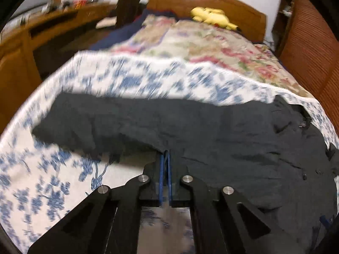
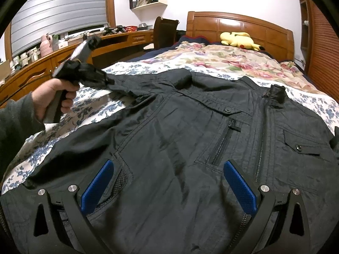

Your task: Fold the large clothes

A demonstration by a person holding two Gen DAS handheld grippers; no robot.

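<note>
Lying front-up across the blue-flowered sheet (image 2: 89, 110) on the bed (image 2: 239, 24), the black jacket (image 2: 180, 139) is spreading out zipped. The left hand-held gripper (image 1: 165, 154) is pinching the edge of its sleeve (image 1: 89, 124), pads pressed together. The right hand-held gripper (image 2: 167, 167) is hovering wide apart over the jacket's chest, holding nothing.

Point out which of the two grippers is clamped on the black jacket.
The left gripper: its blue pads are shut on the edge of the jacket. The right gripper hovers open over the jacket's front, pinching nothing.
</note>
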